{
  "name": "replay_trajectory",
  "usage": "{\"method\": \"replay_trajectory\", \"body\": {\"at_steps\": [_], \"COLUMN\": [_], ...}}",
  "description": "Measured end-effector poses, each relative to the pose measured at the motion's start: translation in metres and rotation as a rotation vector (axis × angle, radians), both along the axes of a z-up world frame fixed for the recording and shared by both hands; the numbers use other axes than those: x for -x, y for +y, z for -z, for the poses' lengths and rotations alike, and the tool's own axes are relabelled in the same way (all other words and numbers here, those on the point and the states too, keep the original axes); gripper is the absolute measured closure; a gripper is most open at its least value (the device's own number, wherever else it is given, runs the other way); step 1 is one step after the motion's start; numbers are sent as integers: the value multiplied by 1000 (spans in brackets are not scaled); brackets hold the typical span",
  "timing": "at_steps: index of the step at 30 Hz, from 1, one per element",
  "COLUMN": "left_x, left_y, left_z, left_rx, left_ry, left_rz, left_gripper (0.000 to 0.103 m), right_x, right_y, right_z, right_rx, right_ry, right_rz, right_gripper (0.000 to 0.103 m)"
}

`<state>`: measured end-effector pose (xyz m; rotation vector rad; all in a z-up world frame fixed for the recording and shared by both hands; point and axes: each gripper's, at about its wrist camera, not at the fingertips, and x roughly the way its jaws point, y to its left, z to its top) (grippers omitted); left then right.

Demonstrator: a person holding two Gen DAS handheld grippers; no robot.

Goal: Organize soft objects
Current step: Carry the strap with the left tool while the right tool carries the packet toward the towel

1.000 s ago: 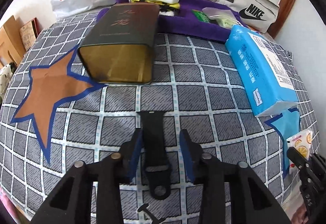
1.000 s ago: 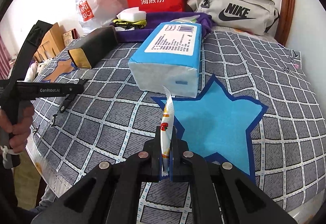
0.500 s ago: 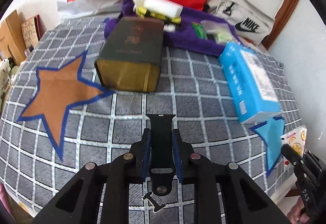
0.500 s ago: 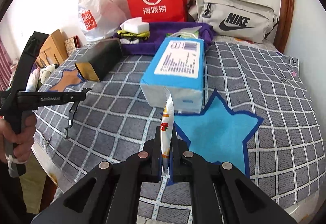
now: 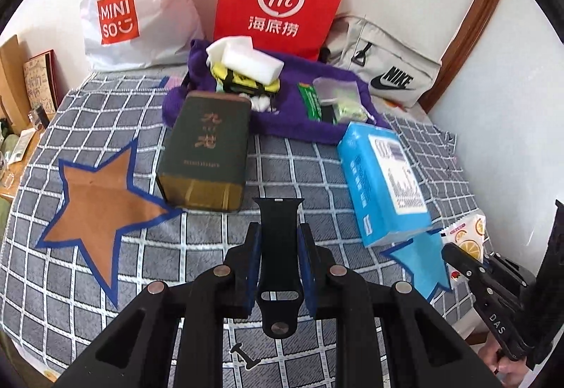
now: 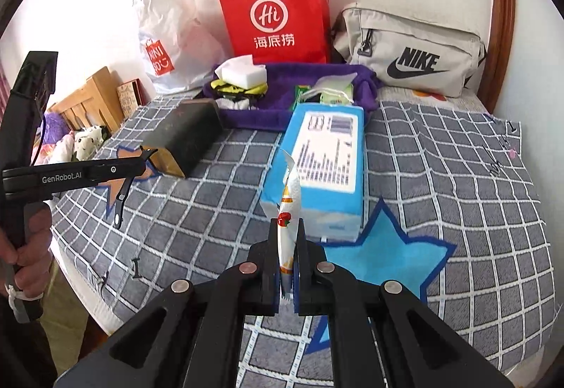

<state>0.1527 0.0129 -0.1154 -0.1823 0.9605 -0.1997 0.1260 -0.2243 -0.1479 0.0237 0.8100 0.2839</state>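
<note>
My left gripper (image 5: 279,231) is shut on a black watch strap (image 5: 278,211), which hangs clear above the checked bedspread (image 5: 211,254); in the right wrist view the strap (image 6: 120,201) dangles from its fingertips. My right gripper (image 6: 286,227) is shut on a small white sachet with a fruit print (image 6: 290,190), held upright edge-on; the sachet (image 5: 467,236) also shows at the right of the left wrist view. A purple fabric tray (image 5: 299,132) at the back holds a white sponge (image 5: 246,58), a yellow-black item and green packets.
A dark green box (image 5: 204,155) lies beside a brown star patch (image 5: 98,204). A blue tissue pack (image 6: 324,158) lies by a blue star patch (image 6: 384,254). A red paper bag (image 5: 282,0), a white Miniso bag (image 5: 134,0) and a grey Nike bag (image 6: 412,53) line the wall.
My left gripper shut on the black strap and lifted it off the bedspread. My right gripper rose with the sachet still in its grip.
</note>
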Motion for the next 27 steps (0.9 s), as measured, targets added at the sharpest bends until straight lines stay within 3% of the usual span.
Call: {"method": "replay_trajectory", "body": {"at_steps": [16,27], "left_x": [-42,-82], "left_y": [18,23], "left_z": [-36,-52], "left_rx": [7,5], "left_ry": [-61,-94], "left_rz": [-33,-30], "left_gripper": [83,83], "right_x": [-53,-106], "right_y": [13,13], "right_z": [-42,-55], "right_rx": [-28,-46], "right_ry": [-61,-54], "right_rz": [-5,24], "right_gripper": [98,98]}}
